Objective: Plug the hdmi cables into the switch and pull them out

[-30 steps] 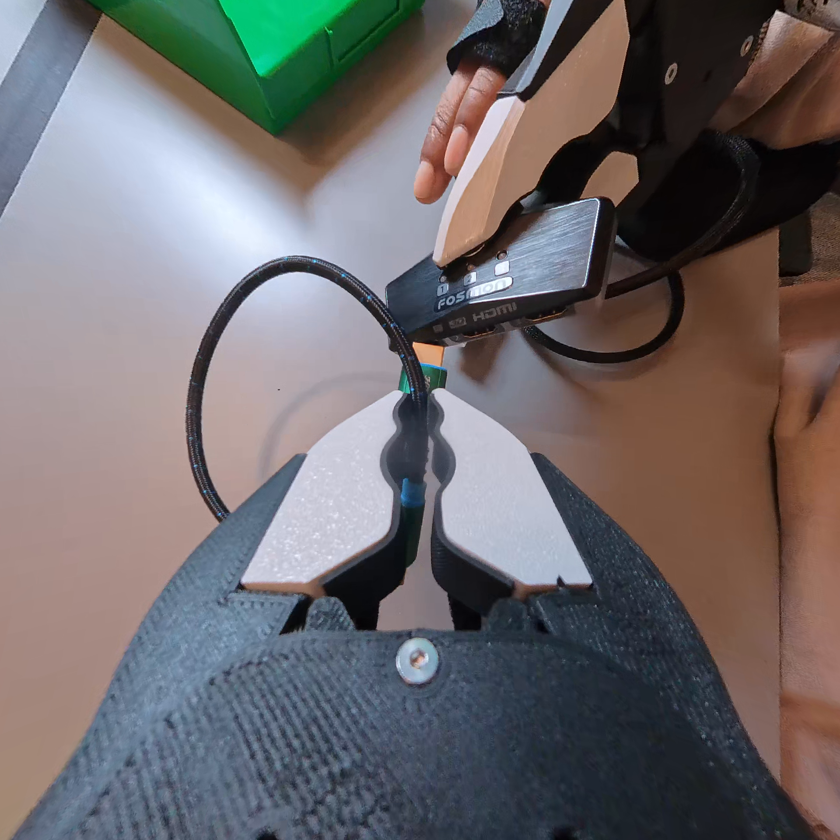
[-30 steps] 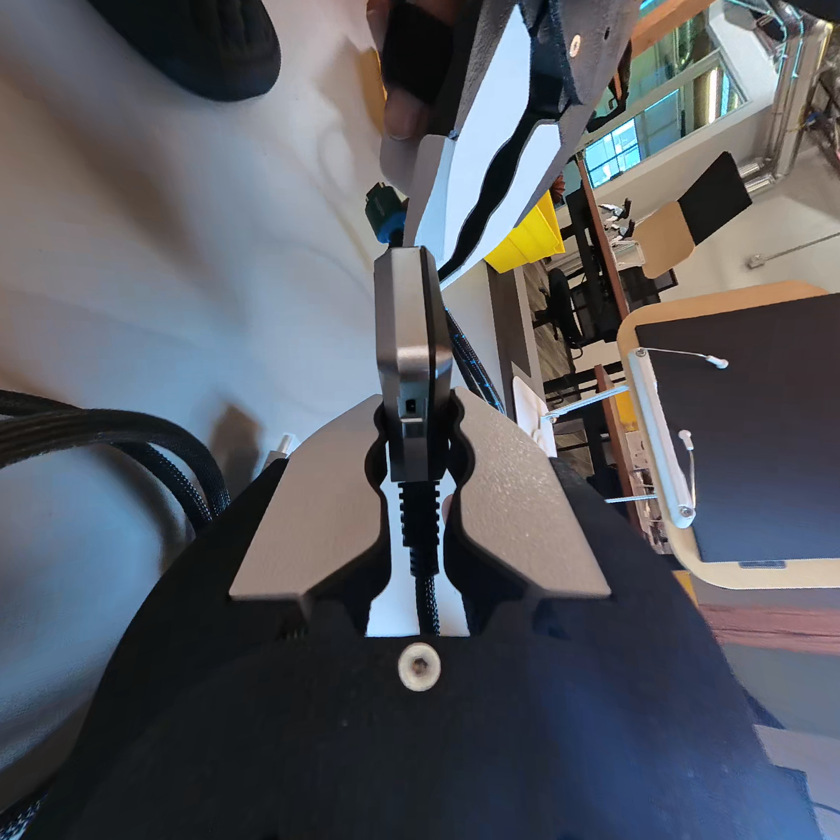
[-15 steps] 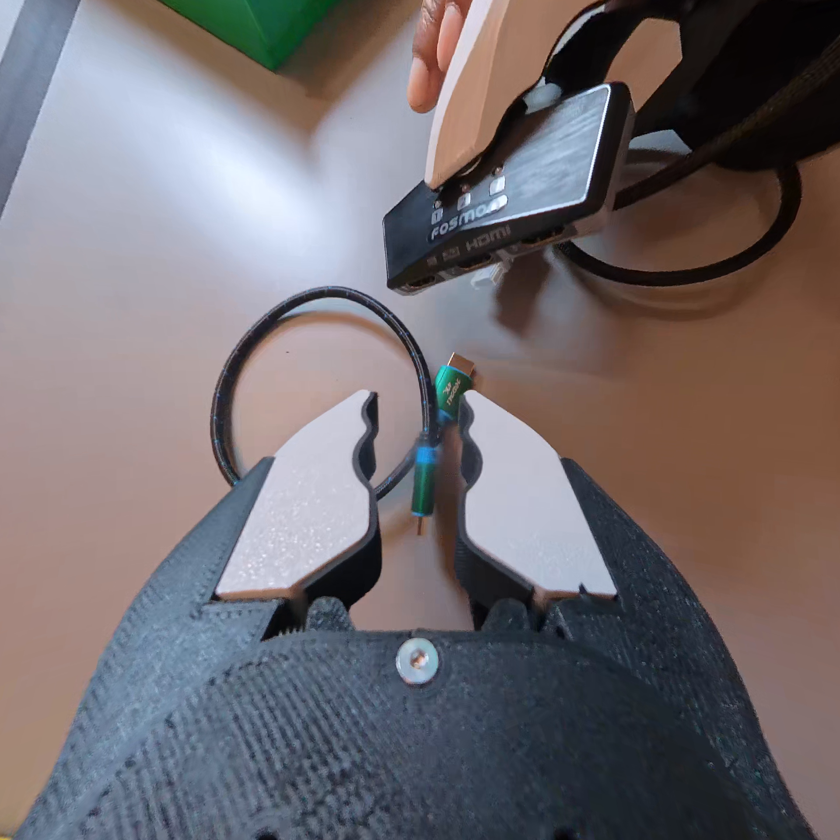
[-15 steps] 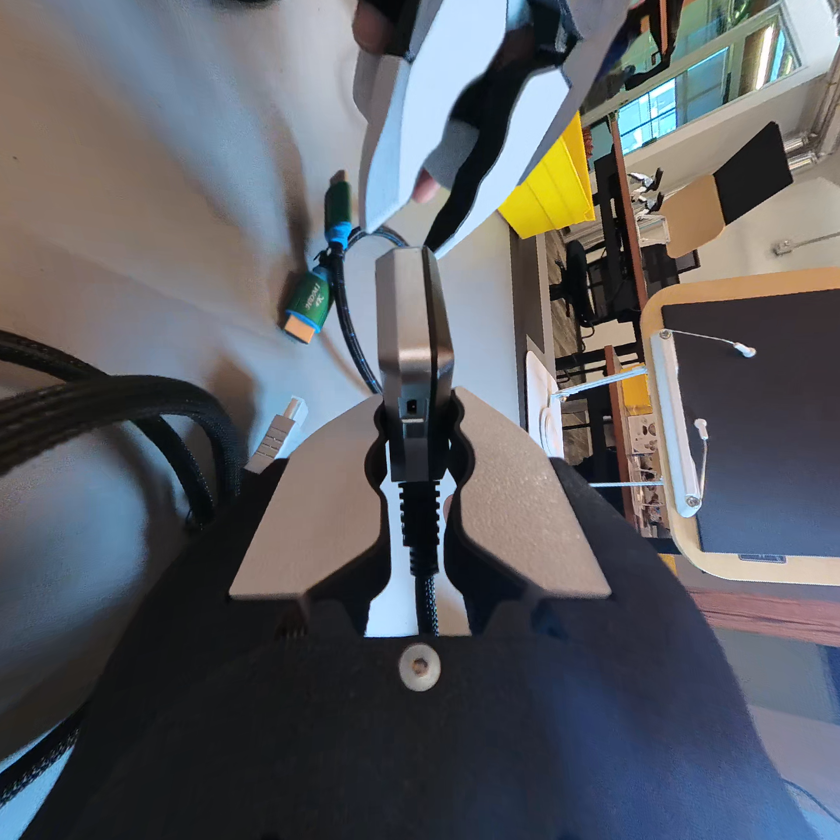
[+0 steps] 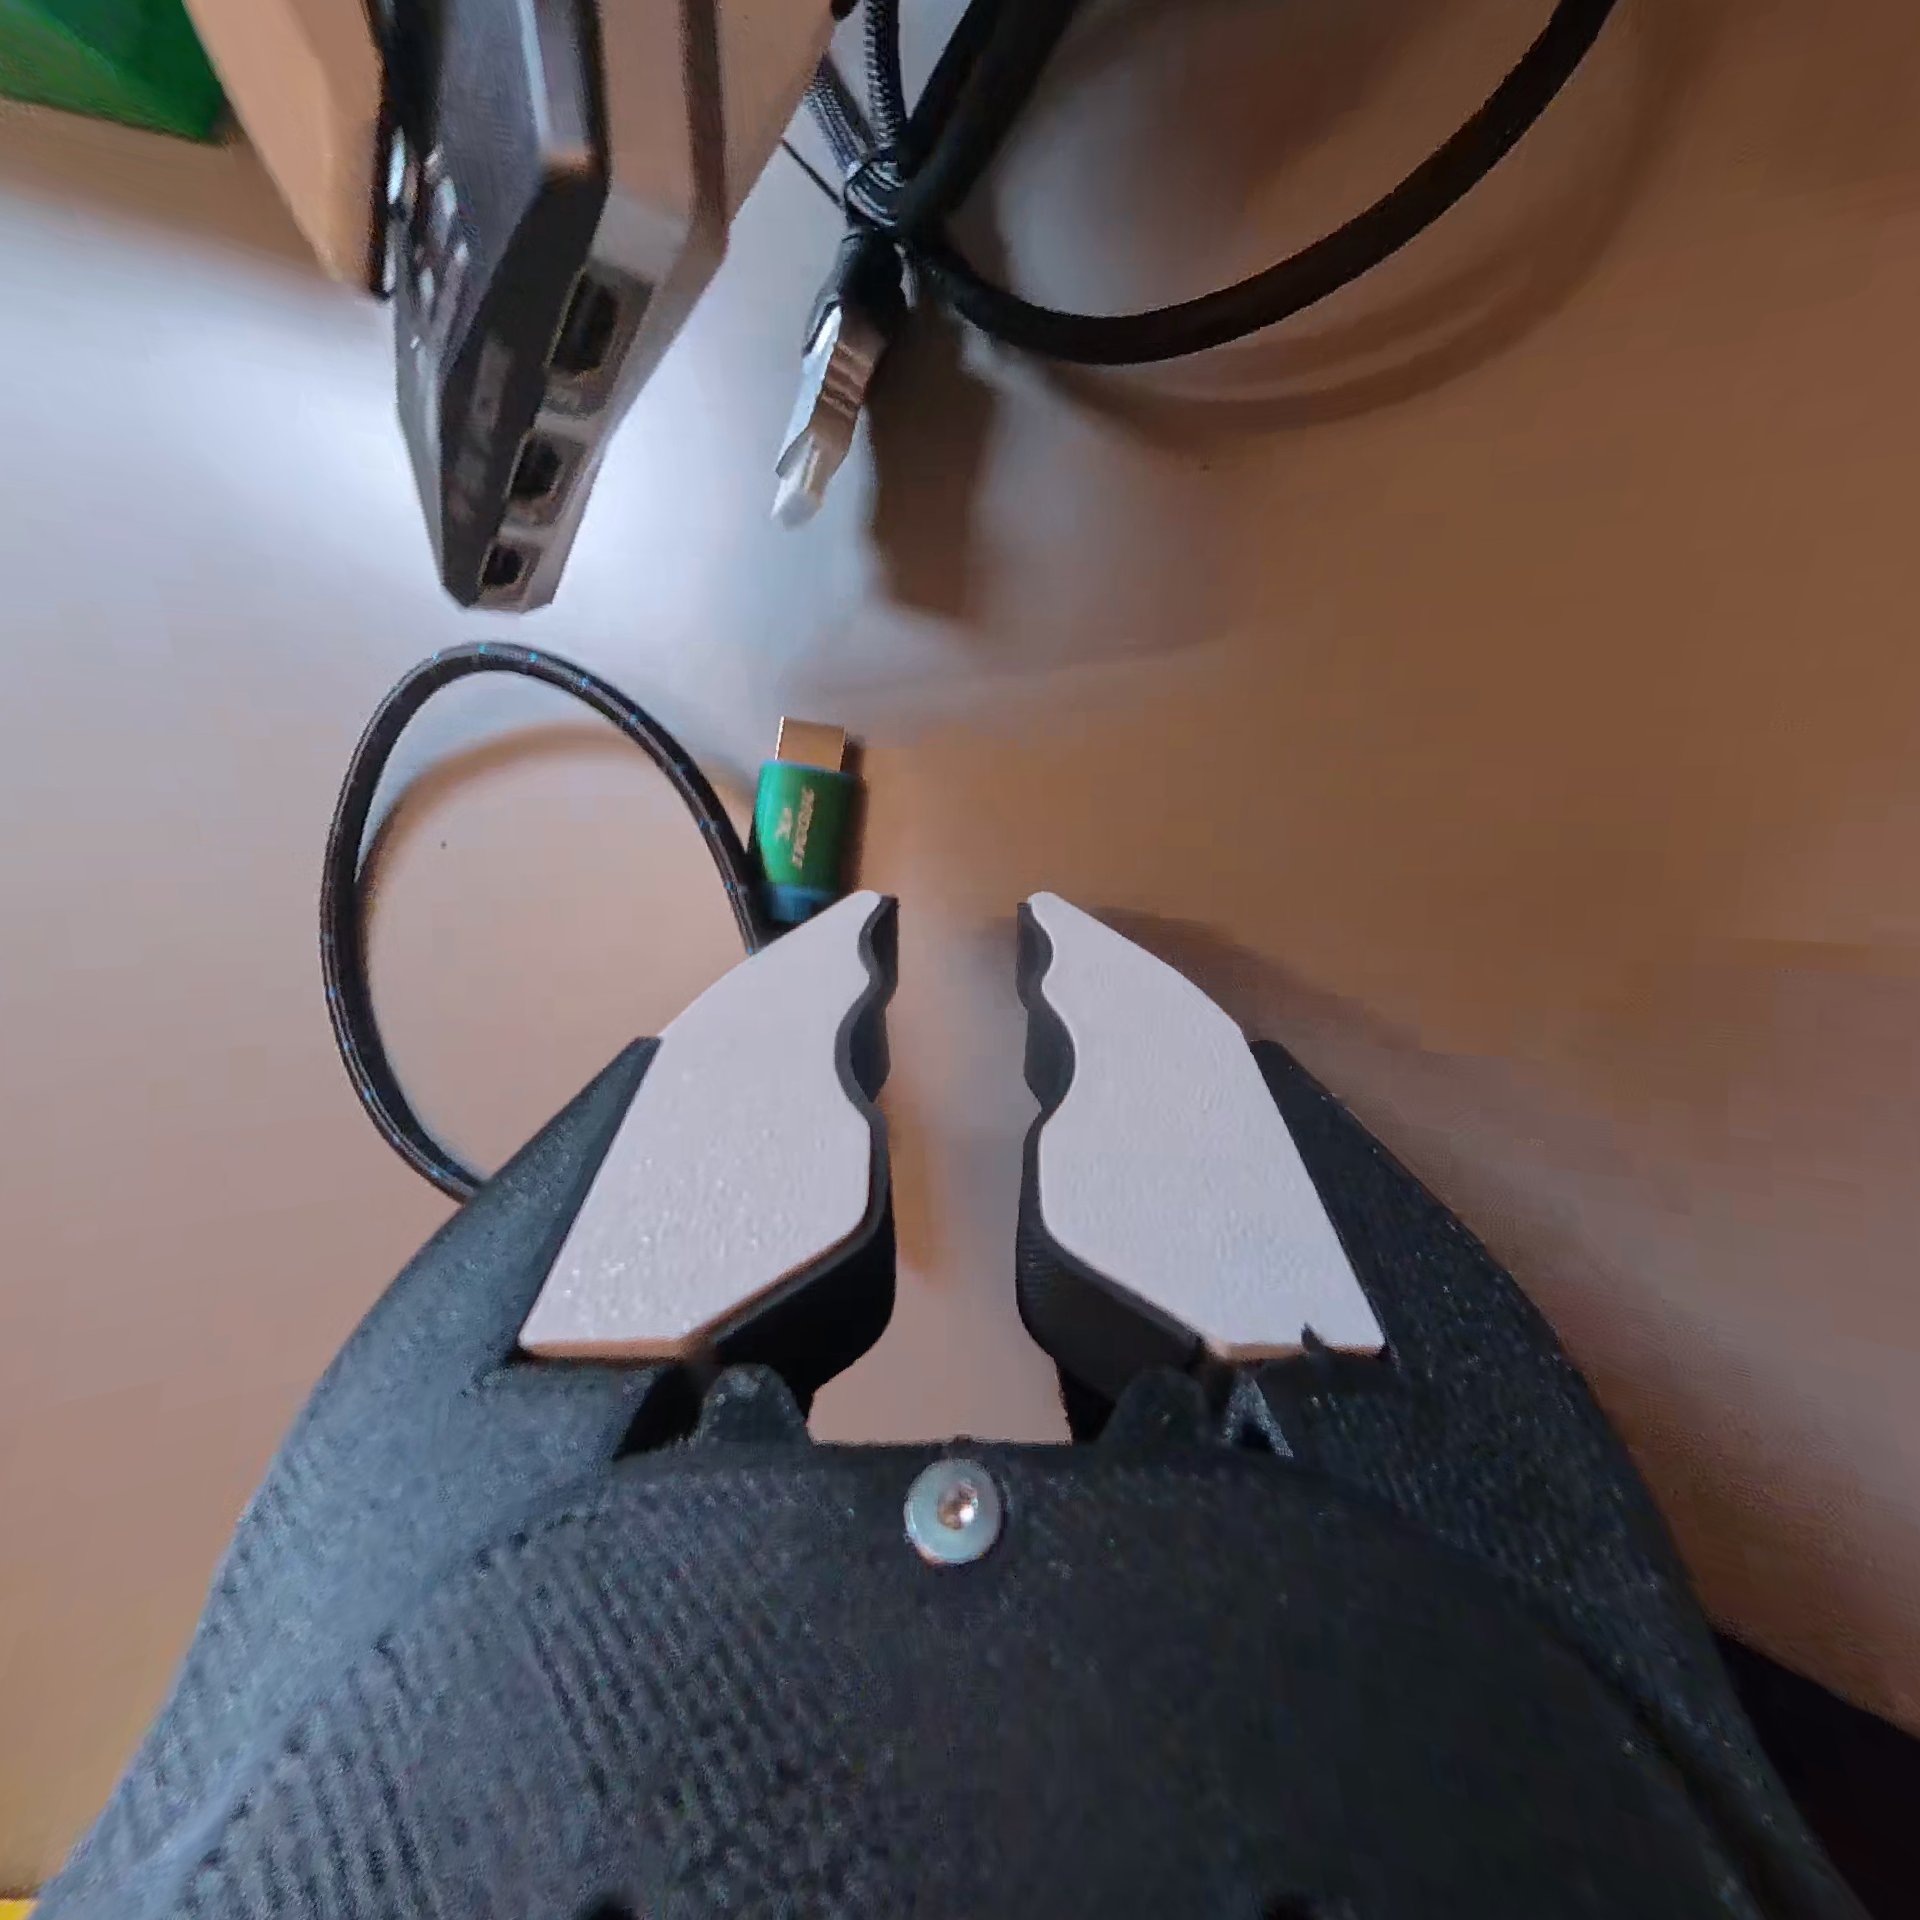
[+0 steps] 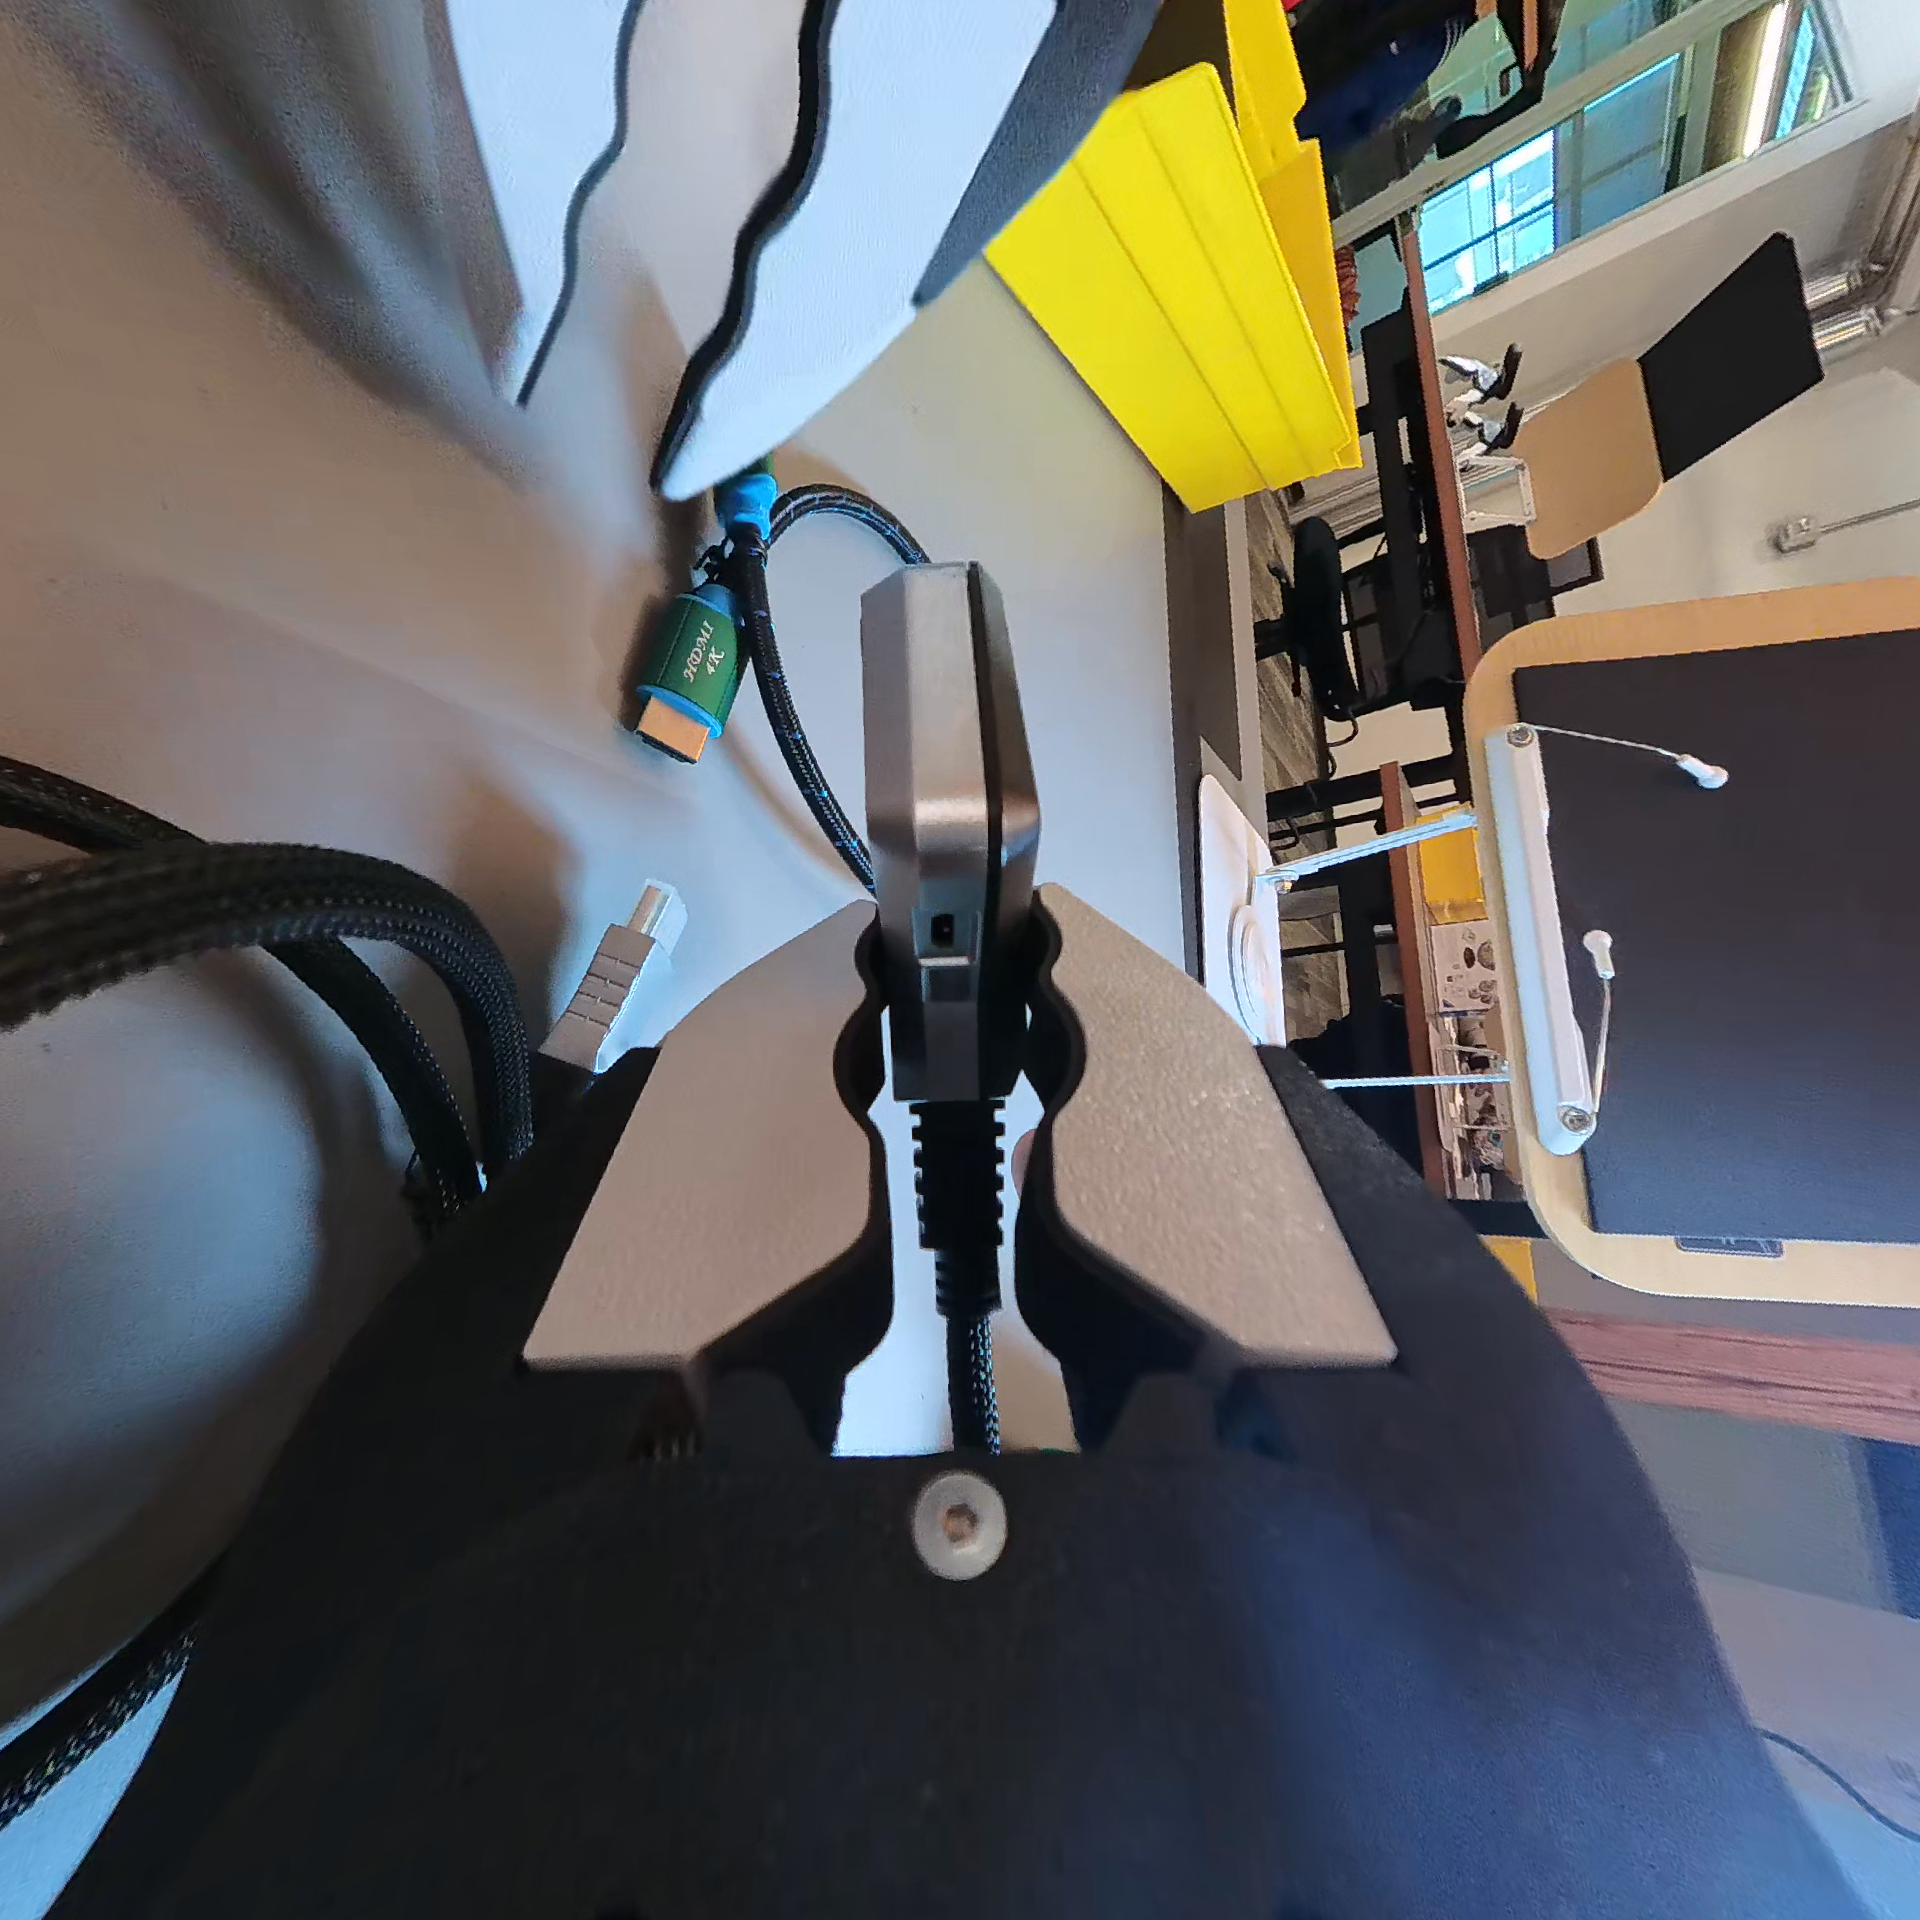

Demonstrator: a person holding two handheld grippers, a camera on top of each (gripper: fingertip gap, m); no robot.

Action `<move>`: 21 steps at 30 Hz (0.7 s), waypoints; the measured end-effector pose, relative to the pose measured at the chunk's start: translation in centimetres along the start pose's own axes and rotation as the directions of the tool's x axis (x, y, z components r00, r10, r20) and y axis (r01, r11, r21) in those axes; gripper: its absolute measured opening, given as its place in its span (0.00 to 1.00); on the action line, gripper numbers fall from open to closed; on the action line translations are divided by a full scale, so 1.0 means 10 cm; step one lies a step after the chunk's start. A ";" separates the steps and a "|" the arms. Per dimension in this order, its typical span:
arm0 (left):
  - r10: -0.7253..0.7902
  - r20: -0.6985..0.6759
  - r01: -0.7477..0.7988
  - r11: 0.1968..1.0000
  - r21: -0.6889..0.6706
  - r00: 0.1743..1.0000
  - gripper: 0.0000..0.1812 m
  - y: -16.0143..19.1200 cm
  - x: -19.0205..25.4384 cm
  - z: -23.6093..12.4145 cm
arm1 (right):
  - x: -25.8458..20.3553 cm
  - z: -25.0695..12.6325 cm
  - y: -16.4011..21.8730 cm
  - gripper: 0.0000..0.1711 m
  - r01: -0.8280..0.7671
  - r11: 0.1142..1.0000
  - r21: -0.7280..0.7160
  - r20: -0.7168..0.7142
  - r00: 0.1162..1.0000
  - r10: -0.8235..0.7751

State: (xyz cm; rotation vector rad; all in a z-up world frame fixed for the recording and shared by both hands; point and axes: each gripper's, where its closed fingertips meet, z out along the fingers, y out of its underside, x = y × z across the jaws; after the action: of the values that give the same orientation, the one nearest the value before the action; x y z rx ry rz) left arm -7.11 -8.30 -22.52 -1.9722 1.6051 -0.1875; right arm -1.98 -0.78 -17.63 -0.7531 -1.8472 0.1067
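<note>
My left gripper (image 5: 956, 920) is open, with only bare table (image 5: 1455, 727) between its pads. A green HDMI plug (image 5: 805, 821) with a gold tip lies on the table just left of my left fingertip. Its black braided cable (image 5: 348, 883) loops to the left. My right gripper (image 6: 956, 935) is shut on the rear end of the dark metal switch (image 6: 940, 769), holding it on edge above the table. The switch (image 5: 509, 312) shows in the left wrist view at upper left, its ports empty. The green plug (image 6: 691, 665) lies left of the switch. The left gripper's fingers (image 6: 790, 208) hover beyond it.
A silver plug (image 5: 826, 405) on thick black braided cables (image 5: 1195, 322) hangs right of the switch; it also shows in the right wrist view (image 6: 613, 987). A green box (image 5: 94, 62) sits at far left. A yellow bin (image 6: 1174, 291) stands on the table's far side. The tips of one gripper are about 11 cm away from the tips of the other.
My left gripper let go of the green plug, which dropped to the table, then shifted right and narrowed its jaws on nothing. My right gripper kept its hold and turned the switch on edge.
</note>
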 end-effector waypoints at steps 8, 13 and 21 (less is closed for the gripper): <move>0.097 -0.046 -0.102 0.984 -0.149 0.994 0.18 -0.02 -0.27 0.26 | 0.03 -0.07 0.04 0.13 -0.036 0.999 0.005 -0.006 0.999 0.036; 0.044 -0.069 -0.056 0.979 -0.196 0.997 0.22 0.02 -0.36 0.29 | 0.05 -0.10 0.10 0.13 -0.066 0.998 0.011 -0.004 0.998 0.066; 0.048 -0.007 -0.048 0.971 -0.234 0.999 0.25 0.11 -0.60 0.29 | 0.07 -0.13 0.13 0.13 -0.091 0.996 0.017 -0.002 0.996 0.091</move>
State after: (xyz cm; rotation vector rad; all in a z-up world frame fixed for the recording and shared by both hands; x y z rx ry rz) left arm -8.32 -1.81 -24.00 -2.1040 1.7411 0.0213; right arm -0.40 0.31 -17.10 -0.8249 -1.8075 0.1794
